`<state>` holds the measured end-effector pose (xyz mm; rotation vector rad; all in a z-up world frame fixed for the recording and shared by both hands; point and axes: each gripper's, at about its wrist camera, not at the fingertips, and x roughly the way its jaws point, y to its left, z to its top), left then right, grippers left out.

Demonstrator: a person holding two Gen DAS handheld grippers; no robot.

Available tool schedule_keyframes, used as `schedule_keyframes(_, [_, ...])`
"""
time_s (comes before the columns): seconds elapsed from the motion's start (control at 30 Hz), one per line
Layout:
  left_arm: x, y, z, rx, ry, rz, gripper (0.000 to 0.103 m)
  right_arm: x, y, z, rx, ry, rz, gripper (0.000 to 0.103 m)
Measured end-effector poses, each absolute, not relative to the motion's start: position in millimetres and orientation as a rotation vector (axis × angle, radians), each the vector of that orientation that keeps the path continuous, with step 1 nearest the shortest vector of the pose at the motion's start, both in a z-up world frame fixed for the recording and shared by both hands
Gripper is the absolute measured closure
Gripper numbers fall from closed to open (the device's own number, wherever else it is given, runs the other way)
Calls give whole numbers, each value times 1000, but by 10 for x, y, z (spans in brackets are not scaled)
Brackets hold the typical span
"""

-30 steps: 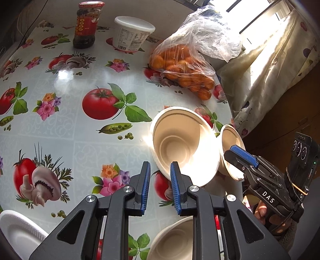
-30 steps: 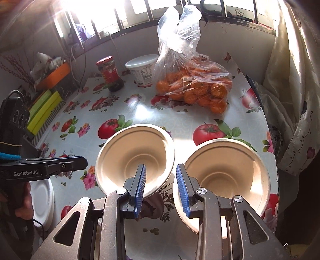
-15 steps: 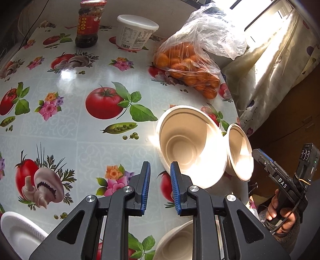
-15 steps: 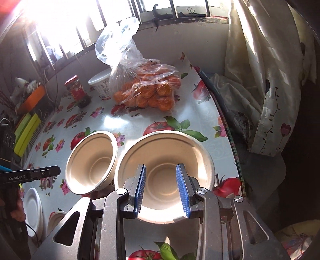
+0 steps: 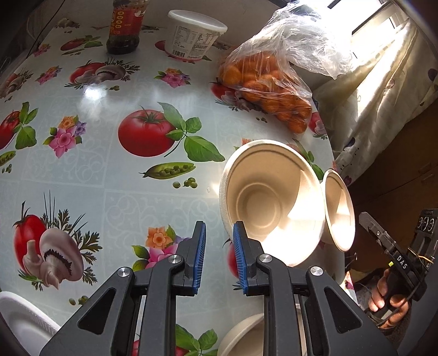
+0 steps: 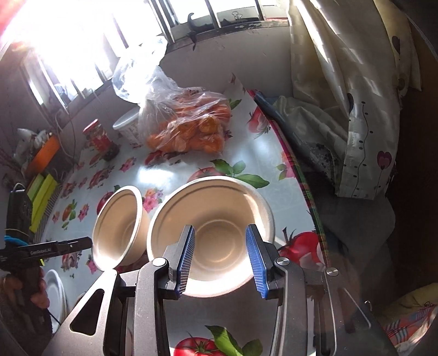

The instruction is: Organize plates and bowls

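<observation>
A: What's cut off or hard to read here?

B: In the left wrist view, a third beige pulp bowl (image 5: 241, 338) at the bottom edge is mostly hidden behind the left gripper (image 5: 219, 258). A white foam plate (image 5: 19, 317) is clipped by the lower left corner. The dark sauce jar with a red label (image 5: 124, 26) loses its top to the frame. From the right wrist view, window glare washes out the upper left, and things on the far ledge are too blurred to name.

A: And the bowls for the task?

B: Two beige moulded-pulp bowls stand side by side near the table's right edge on the glossy tomato-and-mushroom print tablecloth (image 5: 109, 191): the left bowl (image 6: 120, 227) and the right bowl (image 6: 210, 232), rims touching or nearly so.

A: The grippers?

B: The left one's blue pads are close together with nothing between them, hovering above the cloth beside the left bowl. The right gripper (image 6: 220, 256) has just been opening; its jaws stand apart, framing the right bowl's near rim without pressing it.

A: Anything around them?

B: A clear plastic bag of oranges (image 6: 189, 128) and a white lidded tub (image 5: 195, 34) lie farther back; a cream curtain (image 6: 356, 95) hangs past the table edge.
</observation>
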<state>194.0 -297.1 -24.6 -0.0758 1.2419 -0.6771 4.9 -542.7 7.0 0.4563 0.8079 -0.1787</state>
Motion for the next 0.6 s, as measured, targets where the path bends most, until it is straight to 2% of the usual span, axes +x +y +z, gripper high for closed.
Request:
schedule_keyframes(0.23, [1956, -2991, -310, -65, 1268, -657, 82, 511, -5122, 182, 414, 837, -53, 64])
schedule_keyframes(0.6, [1974, -2988, -322, -69, 1280, -659, 82, 850, -4952, -43, 433, 907, 16, 64])
